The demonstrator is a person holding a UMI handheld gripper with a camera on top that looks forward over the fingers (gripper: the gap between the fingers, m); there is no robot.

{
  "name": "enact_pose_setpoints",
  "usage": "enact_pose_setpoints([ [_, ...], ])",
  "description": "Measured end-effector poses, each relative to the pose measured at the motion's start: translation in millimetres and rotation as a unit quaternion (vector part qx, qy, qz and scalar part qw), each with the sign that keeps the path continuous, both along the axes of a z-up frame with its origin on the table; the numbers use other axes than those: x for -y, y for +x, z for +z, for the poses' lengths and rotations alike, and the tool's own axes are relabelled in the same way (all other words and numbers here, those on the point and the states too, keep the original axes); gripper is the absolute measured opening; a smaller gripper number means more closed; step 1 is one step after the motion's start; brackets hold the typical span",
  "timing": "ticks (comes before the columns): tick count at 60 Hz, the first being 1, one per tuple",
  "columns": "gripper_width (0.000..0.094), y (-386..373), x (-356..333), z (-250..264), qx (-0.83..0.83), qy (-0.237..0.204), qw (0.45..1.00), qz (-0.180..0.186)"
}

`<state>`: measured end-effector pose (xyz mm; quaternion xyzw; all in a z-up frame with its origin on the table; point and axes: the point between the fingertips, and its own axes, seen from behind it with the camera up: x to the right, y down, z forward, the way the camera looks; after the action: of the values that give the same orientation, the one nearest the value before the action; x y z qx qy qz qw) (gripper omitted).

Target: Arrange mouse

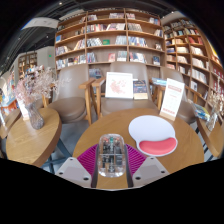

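We hold one clear, translucent plastic computer mouse (112,155) between the gripper (111,168) fingers, whose magenta pads (88,160) sit tight against its two sides. We judge the fingers to be clamped on the mouse, carrying it just above the round wooden table (95,132). Gripping it by the flanks keeps its base level and free, ready for setting down.

Just ahead of the fingers and slightly to the right lies one white mouse mat with a red wrist rest (153,134), flat on the table. We take it for the likely target, since arranging a mouse suggests resting it on the white part, clear of the red cushion.

Off to the left stands a second wooden table (22,146) bearing one vase of pale dried flowers (33,98). Well beyond, wooden bookshelves (110,40) fill the back wall.
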<state>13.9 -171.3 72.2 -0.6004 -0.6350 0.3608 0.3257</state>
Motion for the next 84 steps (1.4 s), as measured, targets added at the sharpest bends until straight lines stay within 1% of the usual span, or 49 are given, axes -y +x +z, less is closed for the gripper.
enact_pose_setpoints([
  [4, 0.0403, -21, -13, 35, -0.028, 0.005, 1.0, 0.009],
  [9, 0.0403, -59, -32, 59, -0.05, 0.01, 0.998, 0.027],
  [12, 0.0402, -83, -60, 58, -0.047, 0.024, 0.999, 0.012],
  [16, 0.0403, -112, -100, 50, -0.047, 0.037, 0.998, -0.018],
  [23, 0.04, -158, -144, 13, -0.021, 0.026, 0.998, -0.053],
  [32, 0.0401, -177, -172, -33, 0.003, 0.048, 0.997, -0.052],
  [35, 0.0401, -178, -177, -49, 0.015, 0.045, 0.997, -0.055],
  [40, 0.0405, -179, -180, -73, 0.035, 0.028, 0.997, -0.058],
  [43, 0.0427, -177, -184, -83, 0.045, 0.027, 0.997, -0.065],
  [46, 0.0449, -181, -185, -81, 0.034, 0.022, 0.997, -0.068],
  [50, 0.0489, -180, -182, -81, 0.032, 0.022, 0.997, -0.064],
  [51, 0.0515, -180, -181, -81, 0.031, 0.022, 0.997, -0.062],
  [52, 0.0572, -180, -180, -81, 0.03, 0.022, 0.997, -0.06],
  [54, 0.0742, -178, -183, -78, 0.027, 0.027, 0.997, -0.064],
  [55, 0.0841, -177, -183, -76, 0.023, 0.029, 0.997, -0.066],
  [56, 0.087, -176, -184, -73, 0.02, 0.032, 0.997, -0.066],
  [57, 0.0829, -174, -185, -70, 0.017, 0.035, 0.997, -0.068],
  [59, 0.0809, -167, -189, -63, 0.014, 0.041, 0.996, -0.073],
  [63, 0.0863, -149, -190, -43, 0.008, 0.041, 0.996, -0.079],
  [66, 0.0849, -129, -188, -24, 0.002, 0.033, 0.996, -0.08],
  [75, 0.0849, -40, -185, 29, -0.013, 0.015, 0.996, -0.089],
  [84, 0.085, 57, -186, 65, -0.026, 0.024, 0.994, -0.1],
])
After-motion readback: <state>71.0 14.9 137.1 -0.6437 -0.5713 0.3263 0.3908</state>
